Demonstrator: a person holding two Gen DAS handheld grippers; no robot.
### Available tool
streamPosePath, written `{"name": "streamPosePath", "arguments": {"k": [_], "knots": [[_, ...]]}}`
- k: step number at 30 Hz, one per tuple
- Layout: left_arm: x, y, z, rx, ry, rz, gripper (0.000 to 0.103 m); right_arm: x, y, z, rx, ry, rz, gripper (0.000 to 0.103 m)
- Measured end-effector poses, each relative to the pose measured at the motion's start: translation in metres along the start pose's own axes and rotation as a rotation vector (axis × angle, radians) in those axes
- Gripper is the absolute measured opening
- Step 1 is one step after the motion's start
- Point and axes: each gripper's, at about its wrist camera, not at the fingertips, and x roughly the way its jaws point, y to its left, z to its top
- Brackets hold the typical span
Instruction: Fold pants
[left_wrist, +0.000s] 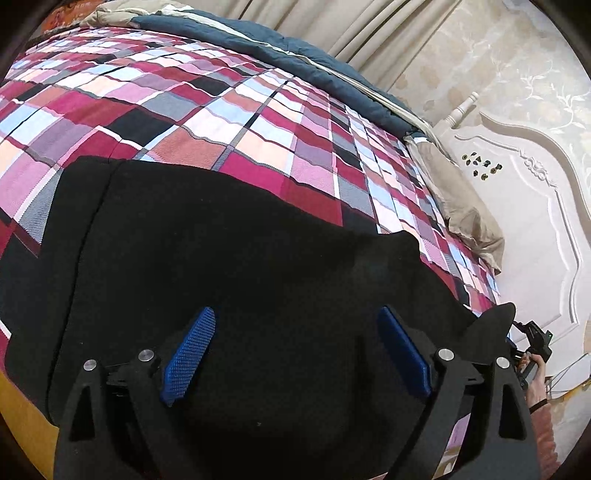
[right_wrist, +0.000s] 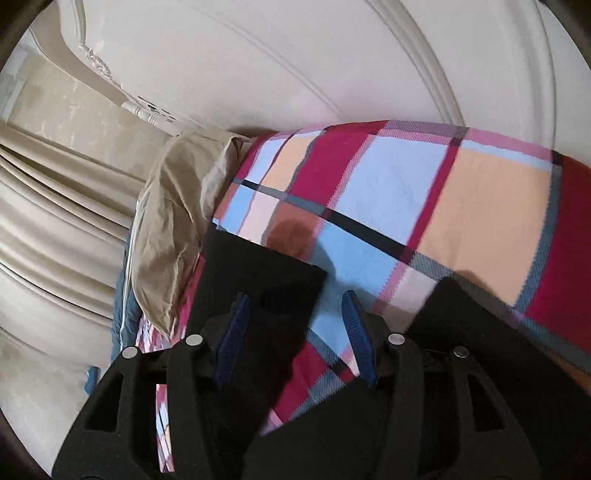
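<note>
Black pants (left_wrist: 221, 251) lie flat on the plaid bedspread (left_wrist: 184, 110). My left gripper (left_wrist: 295, 332) is open just above the pants, its blue pads (left_wrist: 188, 354) wide apart and empty. In the right wrist view the two leg ends (right_wrist: 258, 280) of the pants spread apart over the plaid bedspread (right_wrist: 461, 206). My right gripper (right_wrist: 295, 332) is open over the gap between the legs, near the left leg's hem, and holds nothing. The right gripper also shows at the far right of the left wrist view (left_wrist: 532, 350), held by a hand.
A beige pillow (left_wrist: 458, 206) lies by the white headboard (left_wrist: 535, 221); it also shows in the right wrist view (right_wrist: 170, 229). A dark blue quilt (left_wrist: 295, 62) runs along the bed's far side, with beige curtains (left_wrist: 351, 29) behind it.
</note>
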Motion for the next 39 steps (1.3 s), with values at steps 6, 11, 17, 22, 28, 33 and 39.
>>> {"name": "streamPosePath", "arguments": {"k": [6, 11, 17, 22, 28, 33, 39], "knots": [[0.000, 0.002, 0.001, -0.019, -0.005, -0.018, 0.089, 0.015, 0.009, 0.002, -0.002, 0.032, 0.030, 0.028], [-0.001, 0.005, 0.001, -0.029, -0.006, -0.033, 0.090, 0.012, 0.003, -0.004, 0.022, 0.046, 0.083, 0.004], [-0.001, 0.005, 0.001, -0.025, -0.006, -0.030, 0.090, -0.033, 0.010, -0.011, 0.012, -0.054, 0.187, 0.004], [-0.001, 0.005, 0.001, -0.032, -0.009, -0.037, 0.090, -0.085, -0.001, -0.020, 0.023, -0.122, 0.240, 0.003], [-0.001, 0.004, 0.000, -0.023, -0.010, -0.038, 0.090, -0.099, -0.045, -0.041, 0.063, -0.133, 0.135, 0.003], [-0.002, 0.005, 0.001, -0.029, -0.009, -0.040, 0.090, -0.076, -0.061, -0.048, 0.133, -0.095, 0.139, 0.014], [-0.002, 0.006, 0.000, -0.039, -0.013, -0.044, 0.090, -0.059, -0.054, -0.046, 0.149, -0.098, 0.176, 0.039]]}}
